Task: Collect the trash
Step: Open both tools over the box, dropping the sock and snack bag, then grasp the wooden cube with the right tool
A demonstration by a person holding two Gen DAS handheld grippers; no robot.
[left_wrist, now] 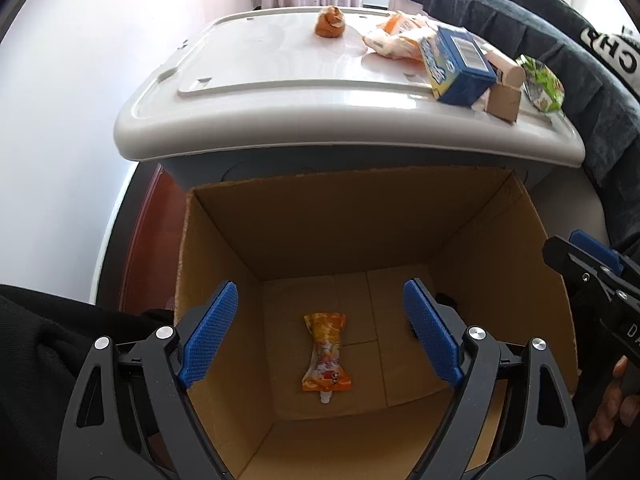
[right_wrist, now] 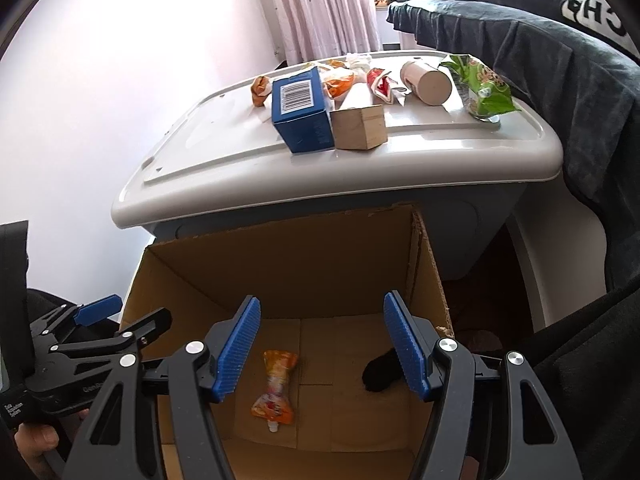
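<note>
The big grey plastic storage bin with a flat white lid (right_wrist: pixel 440 160) serves as the desk here, and the trash waits on its lid so that I can reach it from above. Against the near side of the bin stands the open brown cardboard box (left_wrist: pixel 304 224), placed low and close, I think so that each piece needs only a short way to fall in. On the lid, near its front edge, I see a blue cardboard carton with a barcode (right_wrist: pixel 302 110), touching a small wooden cube (right_wrist: pixel 360 127); behind them lies a beige cylinder on its side (right_wrist: pixel 428 82), and near the right edge a green crumpled snack bag (right_wrist: pixel 486 88). An orange drink pouch with a white spout (left_wrist: pixel 327 354) already lies flat on the box floor, with a small black thing (right_wrist: pixel 380 372) beside it that I cannot identify. My left gripper (left_wrist: pixel 318 334) hangs over the box, tilted steeply down, its blue pads spread wide with nothing between them. My right gripper (right_wrist: pixel 322 346) points down the same way beside it, also spread and empty.
</note>
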